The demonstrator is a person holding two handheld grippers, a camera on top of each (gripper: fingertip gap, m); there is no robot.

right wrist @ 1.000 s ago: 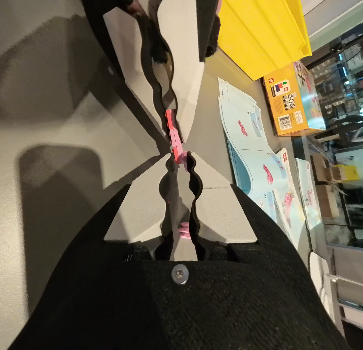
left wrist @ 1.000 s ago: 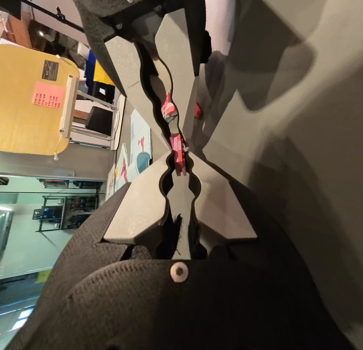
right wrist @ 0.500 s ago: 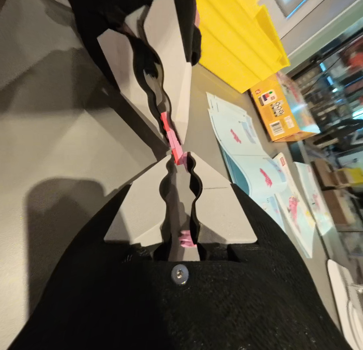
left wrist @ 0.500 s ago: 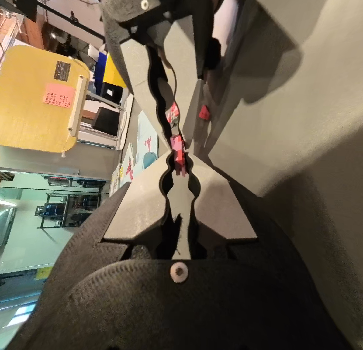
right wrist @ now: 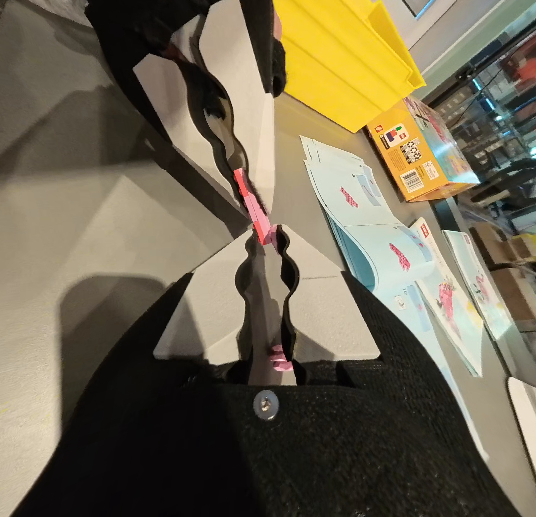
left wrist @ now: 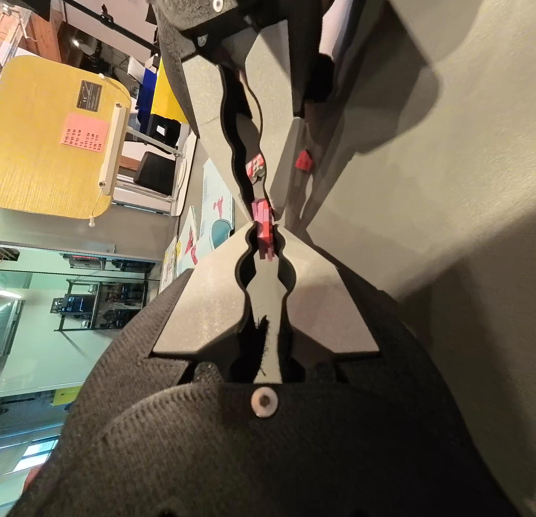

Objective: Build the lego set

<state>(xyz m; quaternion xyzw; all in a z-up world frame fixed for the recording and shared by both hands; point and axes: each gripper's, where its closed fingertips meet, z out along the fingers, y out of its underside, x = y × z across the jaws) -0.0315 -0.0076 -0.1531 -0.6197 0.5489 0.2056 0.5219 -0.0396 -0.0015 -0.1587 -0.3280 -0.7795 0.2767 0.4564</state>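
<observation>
A small pink and red lego assembly [left wrist: 263, 230] is held in the air over the grey table [left wrist: 435, 242], between two grippers that meet tip to tip. My left gripper [left wrist: 265, 227] is shut on its near end. The right gripper comes in from the top of the left wrist view, shut on the far end. In the right wrist view my right gripper [right wrist: 265, 232] pinches the pink end of the assembly [right wrist: 256, 213], and the left gripper holds the red end above. A small pink piece [right wrist: 278, 361] sits deep between my right fingers.
A loose red brick [left wrist: 303, 161] lies on the table beyond the grippers. Open instruction booklets [right wrist: 377, 242], an orange lego box [right wrist: 412, 160] and yellow bins [right wrist: 333, 53] lie to the right. A yellow board [left wrist: 43, 143] stands at the left. Both grippers' tips are close together, under 4 cm apart. The small pink piece [right wrist: 278, 361] sits 9 centimetres or so from the ends of my right fingers.
Both grippers have tilted and shifted together while still shut on the assembly. The bins, box and booklets have slid in the right wrist view. The grip has not changed.
</observation>
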